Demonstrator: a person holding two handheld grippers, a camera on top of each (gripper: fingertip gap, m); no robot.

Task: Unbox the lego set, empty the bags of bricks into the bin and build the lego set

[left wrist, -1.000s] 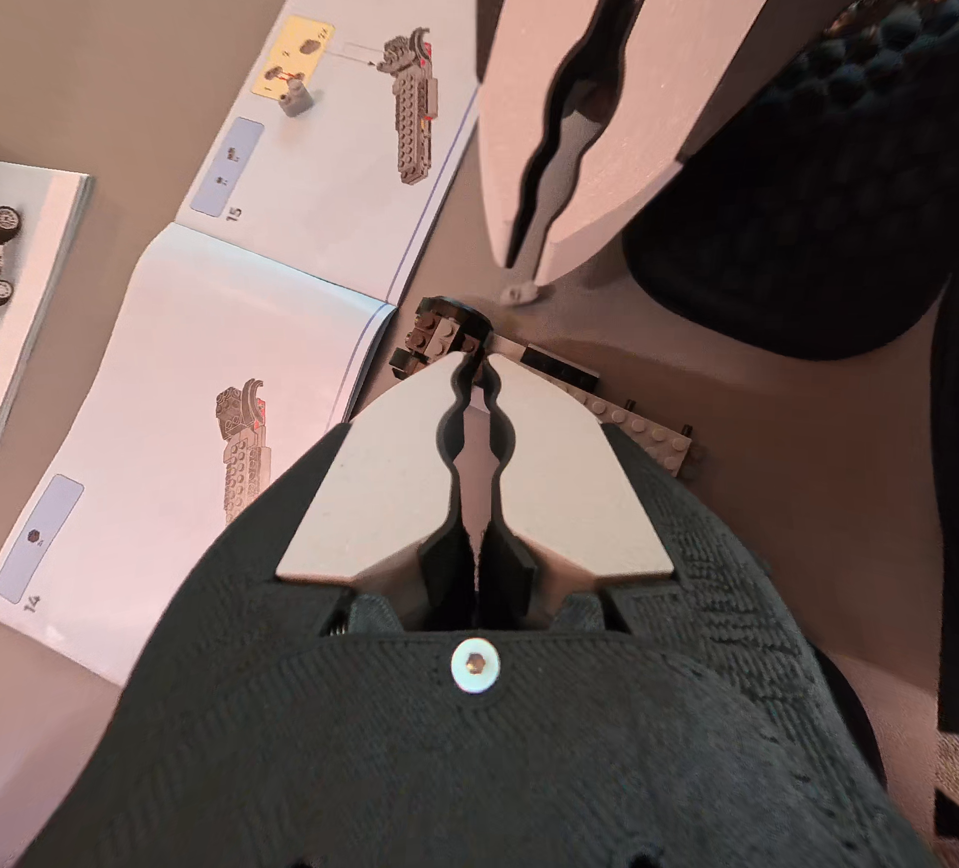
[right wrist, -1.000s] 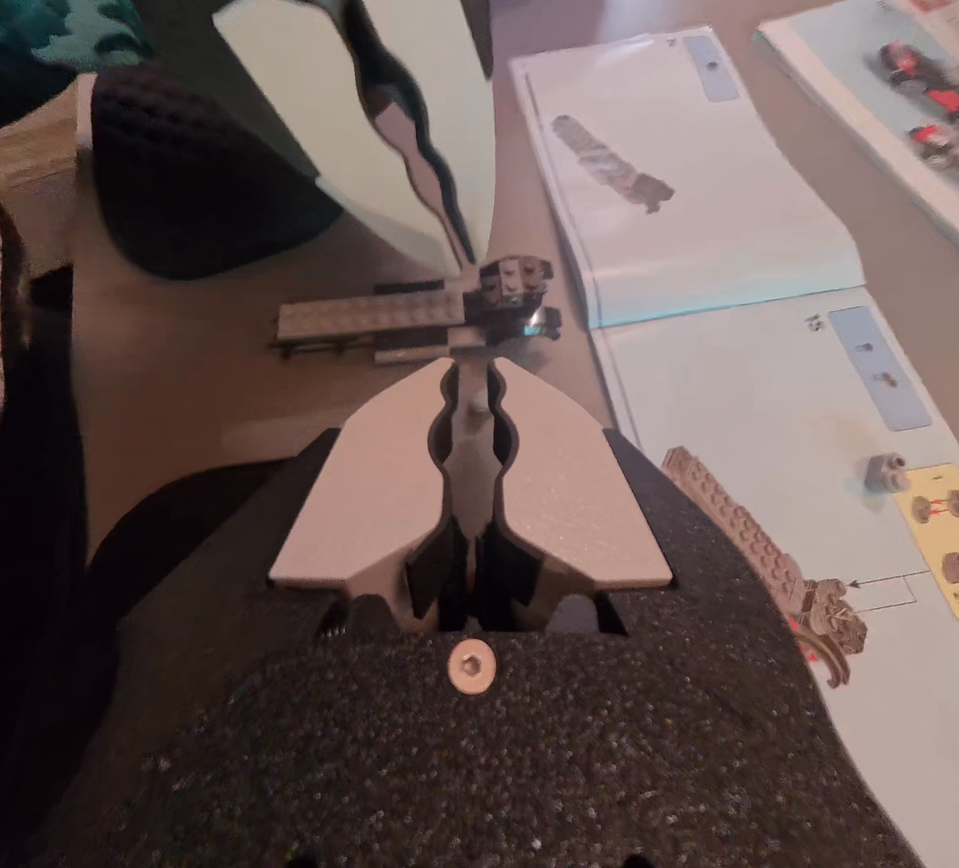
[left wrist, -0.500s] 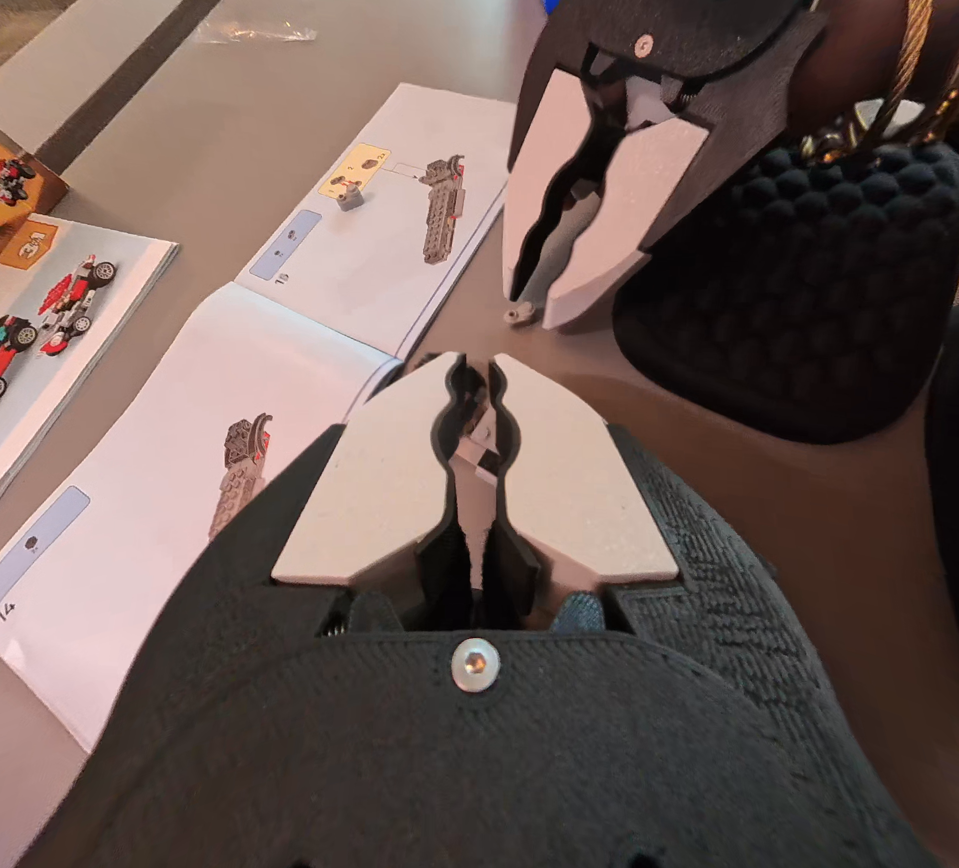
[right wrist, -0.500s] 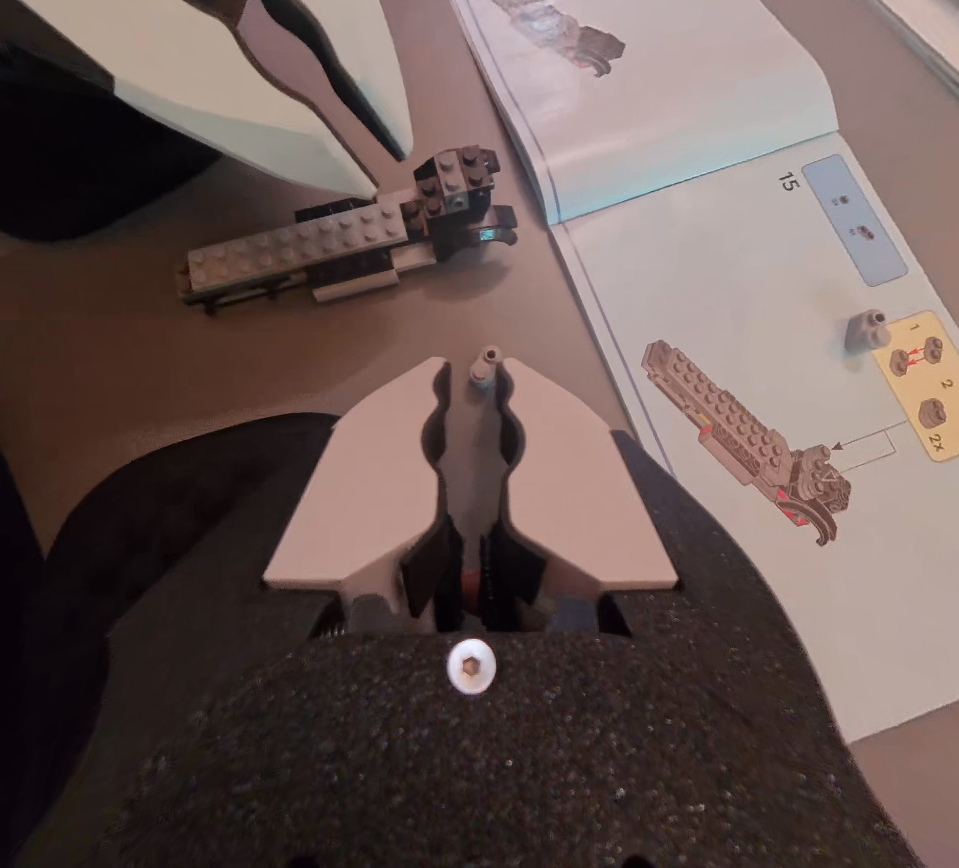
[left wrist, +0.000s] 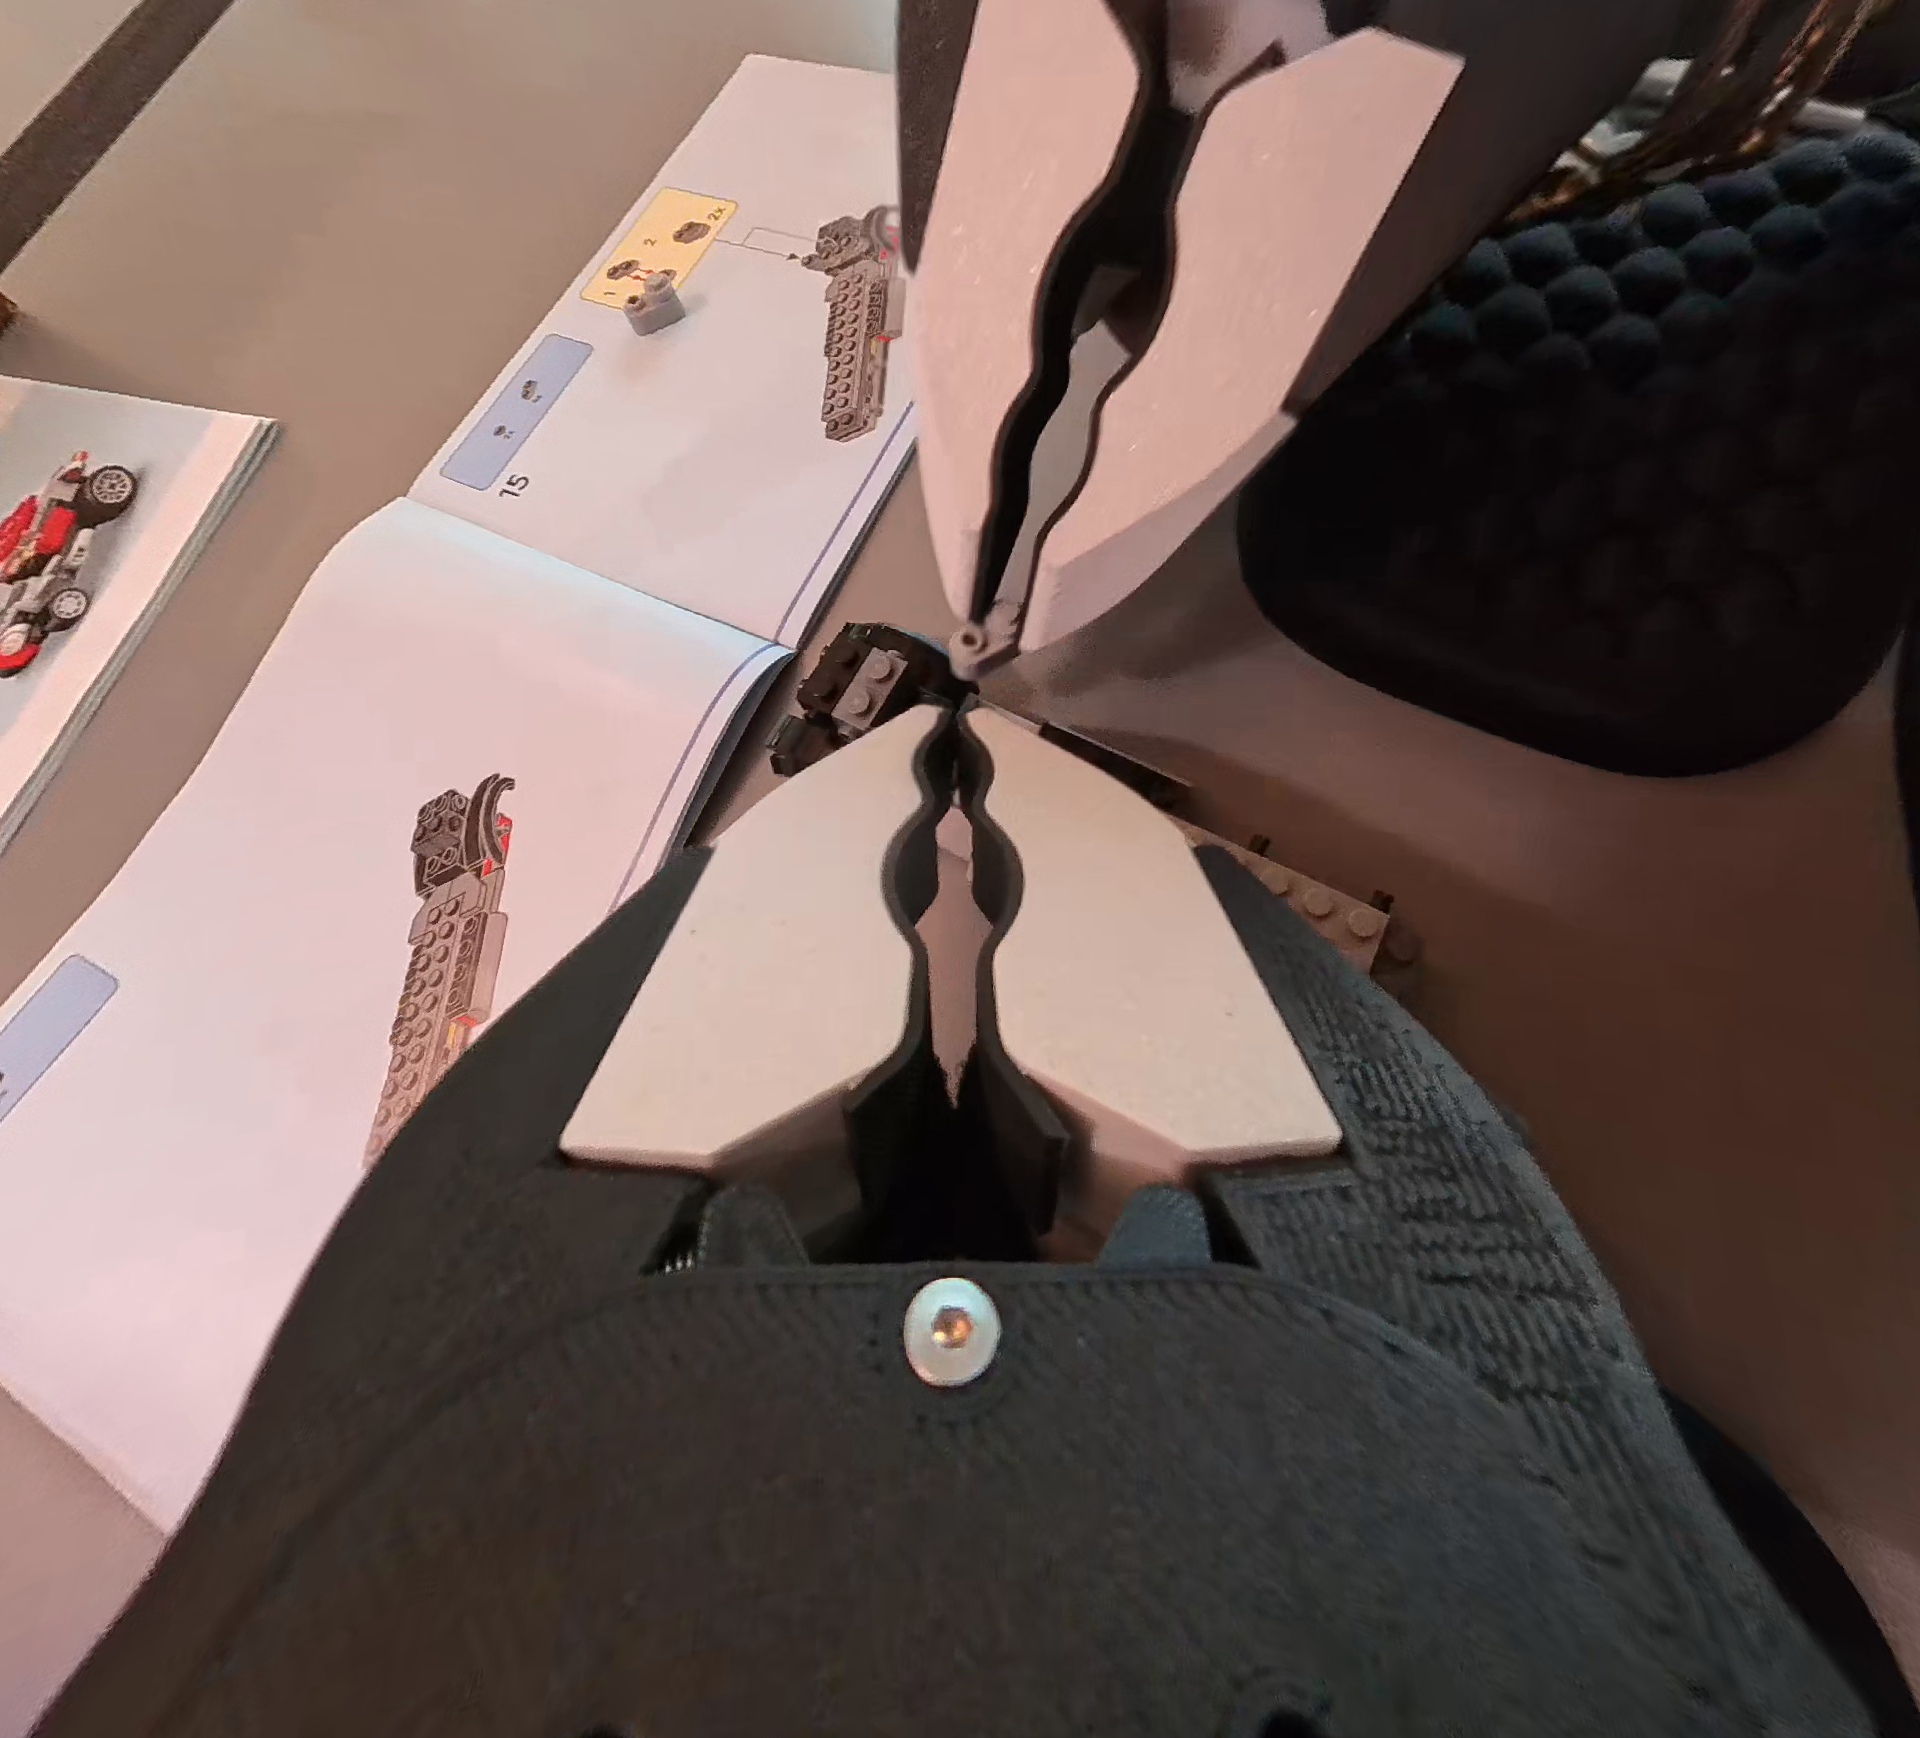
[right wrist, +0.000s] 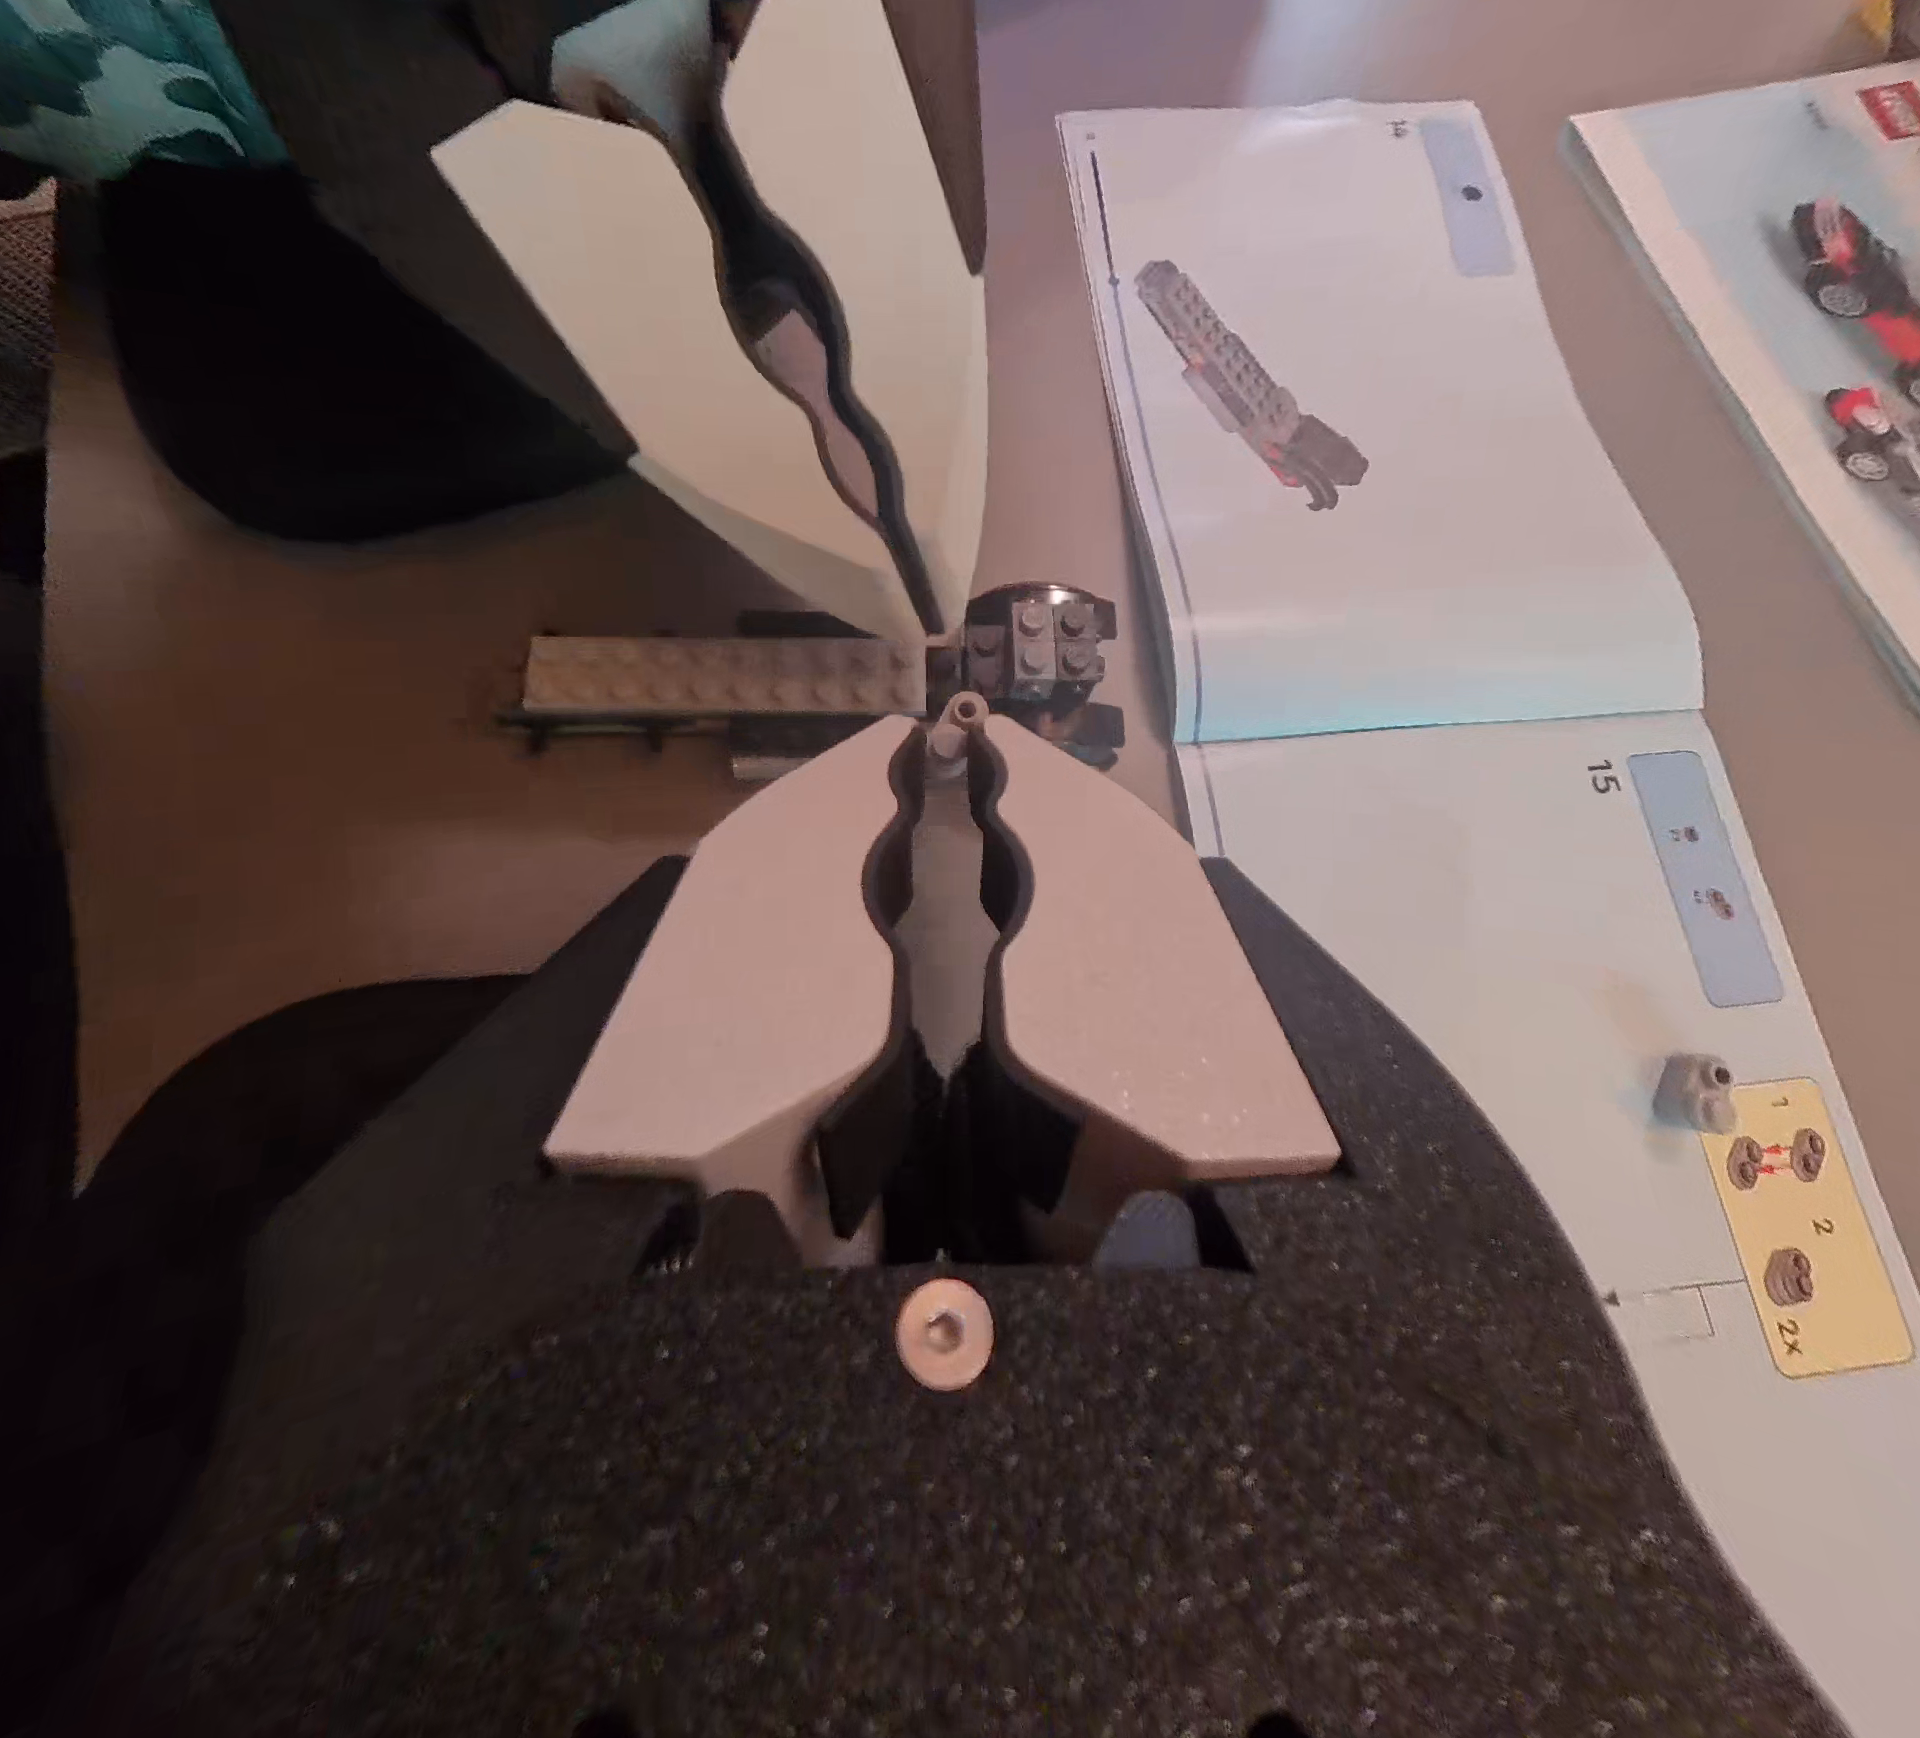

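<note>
Open booklet [right wrist: 1455,857] and loose brick [right wrist: 1691,1088] flank chassis [right wrist: 727,675].

Glowing dimly and warmly in both views, with a pinkish cast over the open instruction booklet [left wrist: 540,753] in the left wrist view and a cooler, bluish cast over it [right wrist: 1382,441] in the right. Bending and stretching toward the frame edges from the wide-angle lens. Blurring softly along the top edge, with a pale streak of glare crossing the table [right wrist: 1351,26] at upper right in the right wrist view, and sinking into deep shadow at lower left there.
</note>
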